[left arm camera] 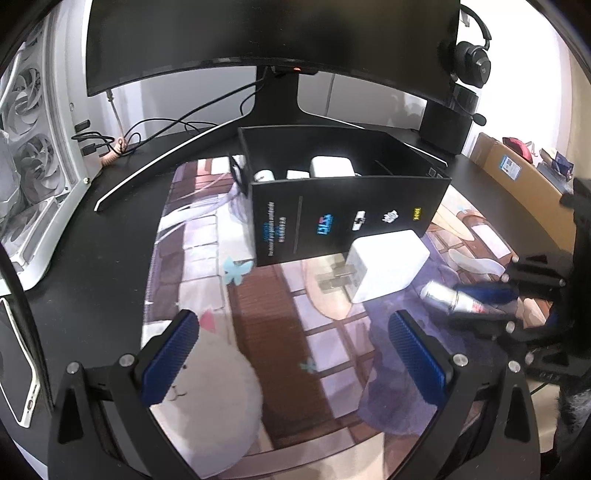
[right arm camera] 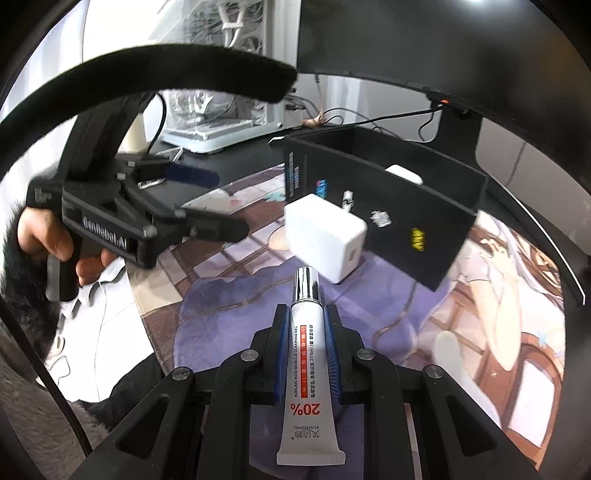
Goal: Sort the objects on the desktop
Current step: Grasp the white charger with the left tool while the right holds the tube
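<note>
right gripper [right arm camera: 306, 354]: closed on the white tube [right arm camera: 309, 369], blue pads pressed against both sides of its body; silver cap pointed forward, crimped end back toward the camera; held above the printed desk mat [right arm camera: 480, 332].
right gripper, seen from left wrist view [left arm camera: 487, 306]: at the right edge, tube [left arm camera: 448, 297] between its fingers, cap aimed toward the charger.
left gripper [left arm camera: 295, 354]: wide open, nothing between the blue pads [left arm camera: 170, 354]; hovered over the mat [left arm camera: 258, 369], above the white cartoon animal print.
left gripper, seen from right wrist view [right arm camera: 207, 206]: held in a bare hand [right arm camera: 55, 240], fingers spread apart, well left of the charger.
white charger [left arm camera: 388, 266]: lay on the mat just in front of the black box, prongs folded out toward the left; also visible ahead of the tube's cap [right arm camera: 325, 236].
black box [left arm camera: 347, 218]: open-topped, stood on the mat under the monitor [left arm camera: 273, 33]; several white items [left arm camera: 330, 168] inside.
white pc case [left arm camera: 33, 129]: far left on the black desk [left arm camera: 92, 277], fans visible.
headset [left arm camera: 472, 55]: hung at the monitor's right end.
</note>
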Tool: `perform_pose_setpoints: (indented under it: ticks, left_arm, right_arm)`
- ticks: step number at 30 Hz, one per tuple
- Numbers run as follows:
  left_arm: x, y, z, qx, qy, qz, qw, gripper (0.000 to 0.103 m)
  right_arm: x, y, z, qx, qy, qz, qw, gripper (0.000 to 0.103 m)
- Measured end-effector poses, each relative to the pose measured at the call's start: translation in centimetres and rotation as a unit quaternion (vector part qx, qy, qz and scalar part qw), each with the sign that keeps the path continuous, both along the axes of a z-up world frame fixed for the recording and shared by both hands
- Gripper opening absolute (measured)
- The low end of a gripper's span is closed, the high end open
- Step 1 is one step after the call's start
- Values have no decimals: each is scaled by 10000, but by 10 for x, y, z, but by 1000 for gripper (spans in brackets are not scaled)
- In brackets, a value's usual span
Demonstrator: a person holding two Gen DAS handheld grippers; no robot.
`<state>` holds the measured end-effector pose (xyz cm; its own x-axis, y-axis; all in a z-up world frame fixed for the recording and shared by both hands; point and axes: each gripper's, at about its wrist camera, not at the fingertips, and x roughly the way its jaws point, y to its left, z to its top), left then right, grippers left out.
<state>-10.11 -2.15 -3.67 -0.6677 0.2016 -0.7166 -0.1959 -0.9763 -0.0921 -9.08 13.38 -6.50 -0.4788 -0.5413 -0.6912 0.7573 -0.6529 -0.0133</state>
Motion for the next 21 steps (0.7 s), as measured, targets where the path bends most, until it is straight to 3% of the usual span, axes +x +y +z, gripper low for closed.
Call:
perform_pose_setpoints:
  ticks: [9, 13, 18, 21]
  left_arm:
    - [-7, 24, -5, -60, -79, -56, 9999, 103]
    - [-15, 33, -6, 84, -206, -4, 9998, 103]
    - [-24, 51, -9, -175, -274, 2, 9995, 103]
    - [-29, 58, -10, -114, -330, -28, 9994, 103]
  right_arm:
    - [-12, 24, 12, -151, 67, -325, 9993, 18]
    - [-16, 36, 15, -240, 38, -422, 9988, 18]
    - [-21, 46, 20, -350, 28, -520, 9980, 18]
    - [-23, 52, 23, -397, 39, -575, 9976, 18]
